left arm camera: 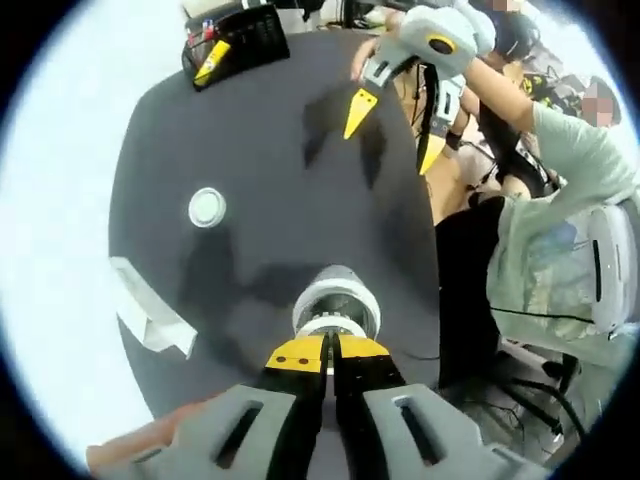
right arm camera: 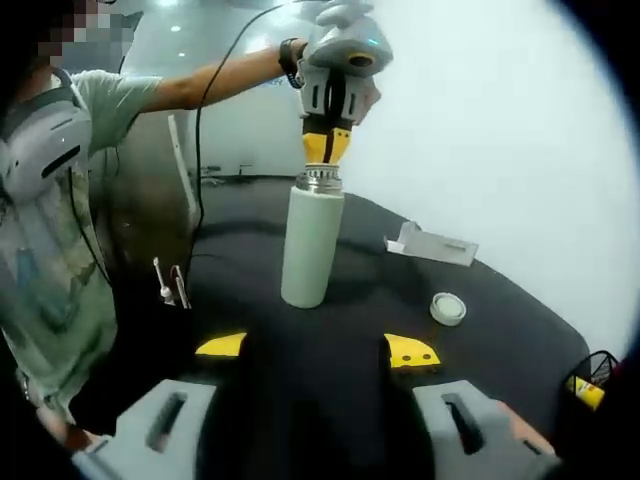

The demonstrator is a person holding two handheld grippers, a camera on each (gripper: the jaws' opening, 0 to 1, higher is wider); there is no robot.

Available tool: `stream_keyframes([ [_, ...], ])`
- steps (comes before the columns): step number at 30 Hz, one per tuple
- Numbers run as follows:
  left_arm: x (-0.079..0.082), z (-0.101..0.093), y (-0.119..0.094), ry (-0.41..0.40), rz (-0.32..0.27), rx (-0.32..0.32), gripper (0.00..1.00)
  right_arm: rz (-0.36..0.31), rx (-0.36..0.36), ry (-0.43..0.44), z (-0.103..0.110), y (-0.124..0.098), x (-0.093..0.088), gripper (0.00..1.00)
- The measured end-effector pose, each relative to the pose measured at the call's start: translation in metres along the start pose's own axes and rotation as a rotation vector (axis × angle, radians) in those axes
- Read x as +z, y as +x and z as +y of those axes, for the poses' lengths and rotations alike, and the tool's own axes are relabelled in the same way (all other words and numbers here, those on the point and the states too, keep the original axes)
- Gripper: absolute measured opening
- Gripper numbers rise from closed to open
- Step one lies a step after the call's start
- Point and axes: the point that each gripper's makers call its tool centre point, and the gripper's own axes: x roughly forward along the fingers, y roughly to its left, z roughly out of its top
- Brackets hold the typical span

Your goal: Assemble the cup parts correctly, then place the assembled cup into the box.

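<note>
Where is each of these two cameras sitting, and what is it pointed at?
Left gripper view: rides on the left gripper, looking steeply down its closed jaws onto the open top of the bottle on the black table; a hand shows at the bottom edge.
Right gripper view: rides on the right gripper, low over the table, facing the standing bottle; the person's arm and shirt show.
Shared: bottle, round lid, white box, and each other's gripper.

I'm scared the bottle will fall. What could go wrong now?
1. The tall white bottle stands upright on the black table, and the left gripper is at its metal neck: a sideways push might tip it.
2. The round lid lies apart, so it could be forgotten.
</note>
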Motion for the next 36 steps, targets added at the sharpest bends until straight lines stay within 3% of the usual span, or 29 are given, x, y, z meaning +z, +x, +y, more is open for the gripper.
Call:
stream_keyframes([
  [12,0.004,-0.006,0.015,0.031,0.038,-0.012,0.0,-0.002,-0.001,-0.003,0.0,0.001,0.001,0.48],
  [21,-0.001,-0.009,0.025,0.043,0.076,-0.026,0.0,0.009,-0.001,-0.001,0.002,0.001,-0.004,0.48],
  [36,0.0,-0.009,0.025,0.055,0.062,-0.016,0.01,0.02,-0.003,-0.009,0.002,0.003,-0.006,0.48],
])
